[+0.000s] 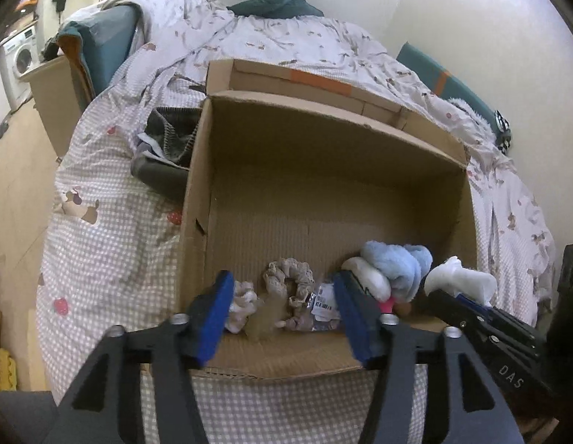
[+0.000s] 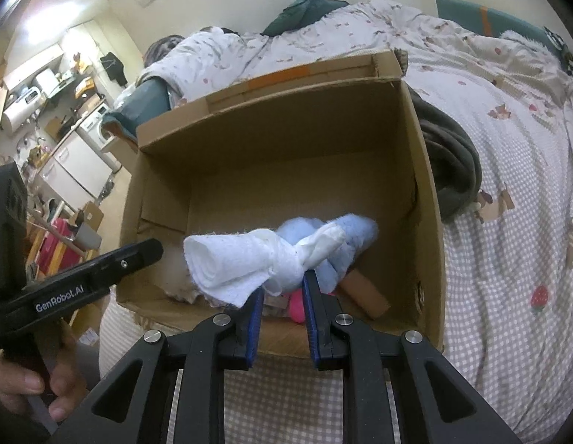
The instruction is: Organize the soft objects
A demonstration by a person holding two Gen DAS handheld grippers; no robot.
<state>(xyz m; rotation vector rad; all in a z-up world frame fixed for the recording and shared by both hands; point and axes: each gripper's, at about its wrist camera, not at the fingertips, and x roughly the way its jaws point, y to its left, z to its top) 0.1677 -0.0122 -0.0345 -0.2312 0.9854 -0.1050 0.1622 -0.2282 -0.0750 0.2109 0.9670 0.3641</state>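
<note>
The white cloth (image 2: pixel 249 262) is pinched by the right gripper (image 2: pixel 282 296) just over the near edge of the box (image 2: pixel 423 185), so it should be moved in a bit and let go softly, while the left gripper (image 1: pixel 282 288) is held wide with nothing in it.

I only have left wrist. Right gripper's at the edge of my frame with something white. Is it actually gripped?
Observer: Yes. In the right wrist view the right gripper is shut on the white cloth, pinching its knotted middle.
Operator: Is it over the box?
Observer: It hangs over the cardboard box, near the front wall, just above the light blue fluffy item.
Operator: Anything under it I'm missing?
Observer: A pink object and a brown cardboard piece lie on the box floor below the cloth.
</note>
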